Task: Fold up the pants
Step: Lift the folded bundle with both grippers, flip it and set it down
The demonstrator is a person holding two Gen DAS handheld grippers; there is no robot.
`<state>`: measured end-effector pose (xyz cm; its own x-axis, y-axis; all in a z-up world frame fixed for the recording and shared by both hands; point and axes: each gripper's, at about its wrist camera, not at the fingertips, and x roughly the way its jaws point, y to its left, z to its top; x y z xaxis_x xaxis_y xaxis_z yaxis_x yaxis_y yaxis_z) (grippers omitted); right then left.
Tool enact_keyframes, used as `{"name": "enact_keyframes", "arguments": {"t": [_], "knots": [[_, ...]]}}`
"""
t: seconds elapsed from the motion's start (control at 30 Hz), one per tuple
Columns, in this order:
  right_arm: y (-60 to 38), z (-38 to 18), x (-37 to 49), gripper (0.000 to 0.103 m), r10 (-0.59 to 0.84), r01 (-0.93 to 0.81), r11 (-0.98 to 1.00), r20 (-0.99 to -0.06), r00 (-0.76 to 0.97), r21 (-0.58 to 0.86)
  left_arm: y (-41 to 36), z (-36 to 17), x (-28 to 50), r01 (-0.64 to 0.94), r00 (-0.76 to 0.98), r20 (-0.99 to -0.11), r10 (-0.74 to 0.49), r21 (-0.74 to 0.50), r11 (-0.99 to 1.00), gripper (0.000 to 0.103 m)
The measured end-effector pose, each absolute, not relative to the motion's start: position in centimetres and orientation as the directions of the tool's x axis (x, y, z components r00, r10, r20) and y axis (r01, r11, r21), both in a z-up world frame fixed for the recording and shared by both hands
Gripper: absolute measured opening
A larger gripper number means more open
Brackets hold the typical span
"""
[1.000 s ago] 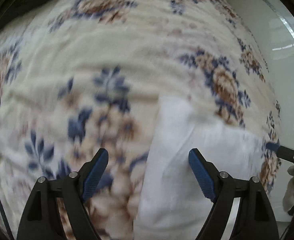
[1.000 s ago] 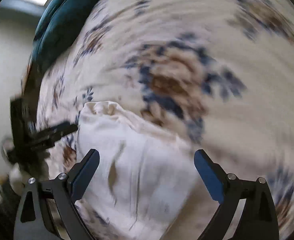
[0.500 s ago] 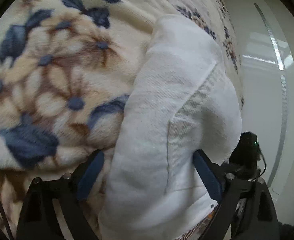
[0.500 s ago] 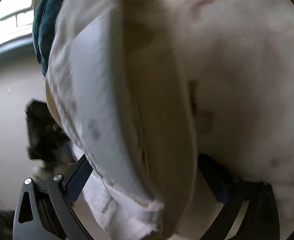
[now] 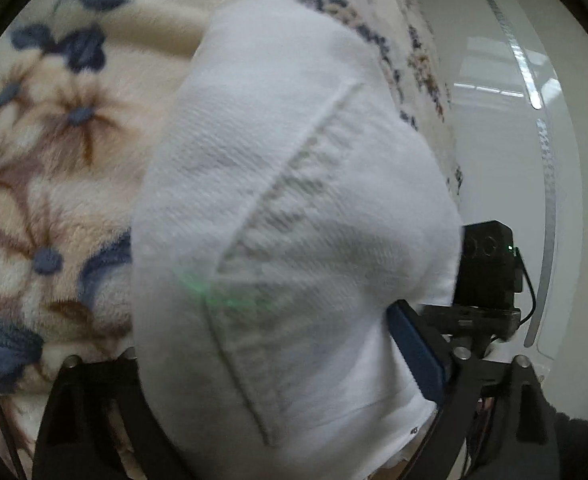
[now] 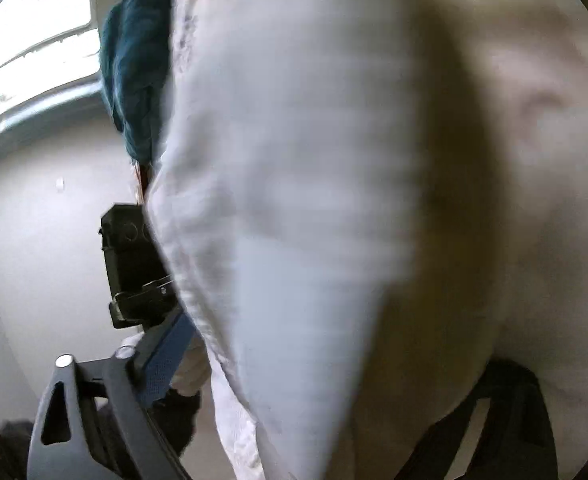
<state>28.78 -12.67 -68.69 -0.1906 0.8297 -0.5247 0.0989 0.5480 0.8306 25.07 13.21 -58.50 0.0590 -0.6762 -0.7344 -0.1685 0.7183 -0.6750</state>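
Note:
The white pants [image 5: 285, 216] fill the left wrist view, bulging up between my left gripper's fingers, with a seam running across them. My left gripper [image 5: 269, 360] stands wide around the cloth; its right blue pad [image 5: 414, 352] shows beside the fabric and its left pad is hidden under it. In the right wrist view the pants [image 6: 314, 184] hang close to the lens between my right gripper's fingers [image 6: 165, 364]. My right gripper [image 6: 322, 376] is also wide around the cloth; its right finger is mostly covered.
A cream blanket with blue and brown flowers [image 5: 53, 152] lies under the pants. A white wall [image 5: 514, 160] is at the right. The other gripper's black camera [image 5: 488, 268] shows beside the cloth. A teal cloth [image 6: 133, 64] and a window [image 6: 29, 44] show at upper left.
Both grippers have moved in from above the blanket onto the pants. The cloth now bulges between the fingers and fills both views, closer than half a second ago.

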Motion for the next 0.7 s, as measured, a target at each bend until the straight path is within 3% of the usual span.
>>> {"name": "enact_keyframes", "arguments": {"t": [0.03,0.13,0.2,0.33,0.7], "knots": [[-12.3,-69.0,28.8,0.083,0.819,0.091,0.564,-0.542,-0.188,0.821,13.1,-58.3,25.0,-0.164,0.063,-0.745,-0.664,-0.664,0.729,0.075],[-12.1,-69.0,28.8,0.07,0.826,0.11,0.558,-0.538,-0.165,0.823,13.3,-57.5,24.6,-0.167,0.072,-0.751,-0.656,-0.658,0.735,0.063],[-11.7,-67.9,28.6,0.061,0.821,0.086,0.565,-0.55,-0.151,0.82,13.0,-56.4,24.7,-0.153,0.076,-0.765,-0.64,-0.643,0.751,0.061],[-10.3,-65.2,28.7,0.052,0.815,0.04,0.573,-0.564,-0.133,0.818,12.9,-54.5,24.4,-0.136,0.098,-0.778,-0.62,-0.628,0.766,0.059],[-2.3,-57.3,32.6,0.052,0.82,-0.083,0.557,-0.563,-0.1,0.826,21.7,-47.7,25.0,-0.112,0.239,-0.768,-0.594,-0.629,0.769,0.059]]}}
